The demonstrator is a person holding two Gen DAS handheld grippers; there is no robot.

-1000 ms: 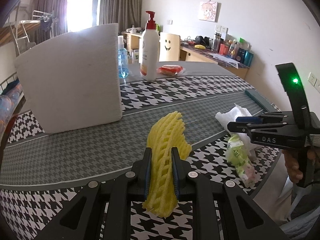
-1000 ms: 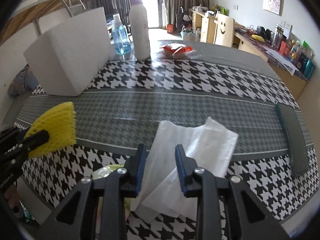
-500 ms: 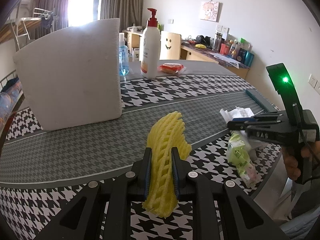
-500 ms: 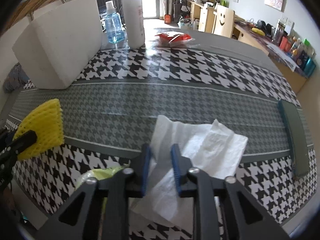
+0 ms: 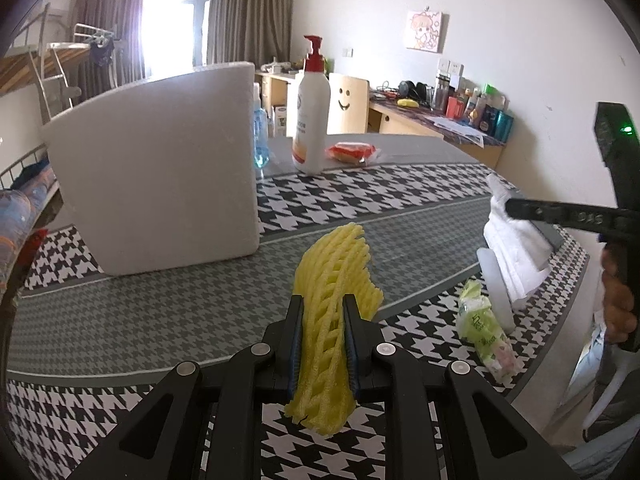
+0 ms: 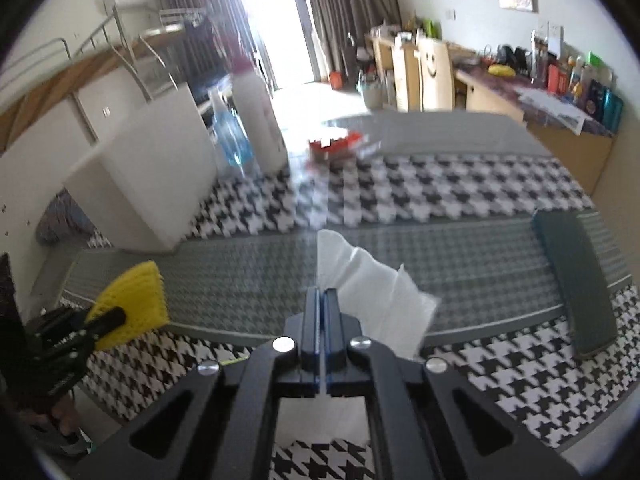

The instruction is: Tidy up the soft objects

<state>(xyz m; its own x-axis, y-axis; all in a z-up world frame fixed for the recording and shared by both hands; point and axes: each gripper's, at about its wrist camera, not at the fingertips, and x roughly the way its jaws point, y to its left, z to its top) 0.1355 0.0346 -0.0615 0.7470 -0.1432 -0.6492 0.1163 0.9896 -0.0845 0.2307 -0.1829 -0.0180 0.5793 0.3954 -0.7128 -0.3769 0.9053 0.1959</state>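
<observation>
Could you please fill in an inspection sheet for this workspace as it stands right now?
Surface: table under a houndstooth and grey cloth.
Job's things: yellow foam net; white tissue, lifted; white foam block, upright.
Clutter: pump bottle, blue bottle, red packet, green tissue pack, dark flat case.
Grippers: left gripper clamps the net; right gripper pinches the tissue.
Cables: nothing seen.
Surroundings: cluttered desk, smiley chair, curtained window.

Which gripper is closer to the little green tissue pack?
Right. The right hand-held gripper holds the white tissue just above the green tissue pack; the left hand-held gripper is farther away.
</observation>
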